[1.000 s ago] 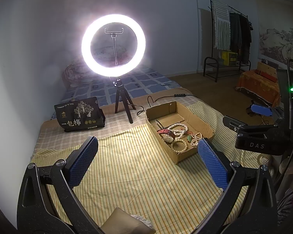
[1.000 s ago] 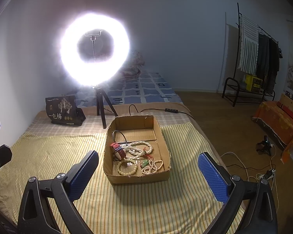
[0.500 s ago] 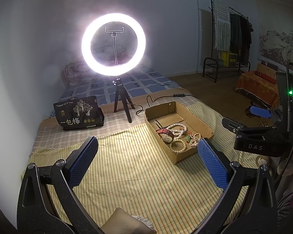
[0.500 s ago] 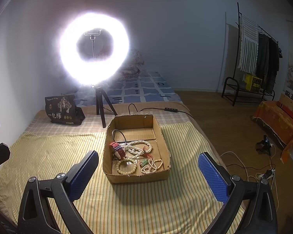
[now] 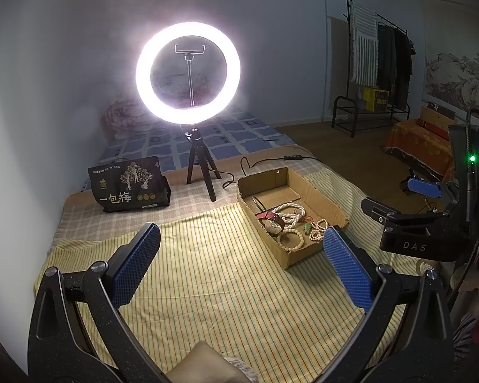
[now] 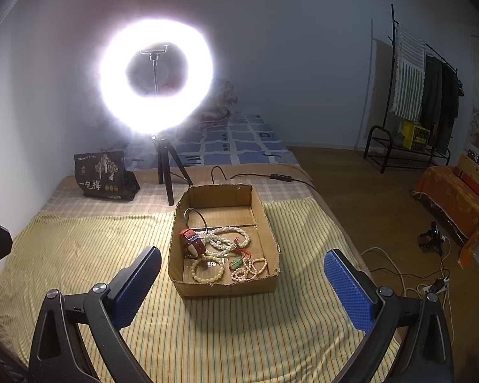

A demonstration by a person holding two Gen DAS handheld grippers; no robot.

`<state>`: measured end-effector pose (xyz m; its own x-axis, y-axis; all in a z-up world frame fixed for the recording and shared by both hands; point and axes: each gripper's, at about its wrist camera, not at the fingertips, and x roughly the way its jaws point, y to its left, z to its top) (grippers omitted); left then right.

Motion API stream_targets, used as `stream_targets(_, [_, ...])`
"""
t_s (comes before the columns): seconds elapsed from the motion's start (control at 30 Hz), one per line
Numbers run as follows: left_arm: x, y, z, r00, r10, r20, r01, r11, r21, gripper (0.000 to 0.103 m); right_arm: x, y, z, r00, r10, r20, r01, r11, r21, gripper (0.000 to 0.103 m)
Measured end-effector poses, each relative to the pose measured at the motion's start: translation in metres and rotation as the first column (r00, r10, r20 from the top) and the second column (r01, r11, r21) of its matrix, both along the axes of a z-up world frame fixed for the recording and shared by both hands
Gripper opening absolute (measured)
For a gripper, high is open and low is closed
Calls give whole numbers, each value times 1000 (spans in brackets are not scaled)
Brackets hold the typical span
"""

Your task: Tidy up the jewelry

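Box: I saw the box sitting on the bed's striped cloth, just ahead of my right gripper.
Jewelry: bead strands, a bracelet and a red watch lay inside the box, tangled near its front wall.
Right gripper: I held it spread wide, gripping nothing, above the cloth.
Left gripper: I kept it spread too, empty, with the box off to its right.
Ring light: lit, standing behind the box beside a dark bag.
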<state>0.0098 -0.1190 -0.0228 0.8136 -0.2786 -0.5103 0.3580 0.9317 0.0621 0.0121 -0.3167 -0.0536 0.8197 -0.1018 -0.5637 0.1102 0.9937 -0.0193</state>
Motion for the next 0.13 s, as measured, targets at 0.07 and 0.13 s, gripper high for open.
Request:
stream_targets(0.07, [-2,0,-1,1000,2,3,-2,1000,0,103,0,0,0,1000,0,-3,0,1000,-1,103])
stream_targets(0.13, [-3,-2,-1,1000,5,0,-5,1000,1,103,2,1,0,1000,-2,-4,2,1000,0,103])
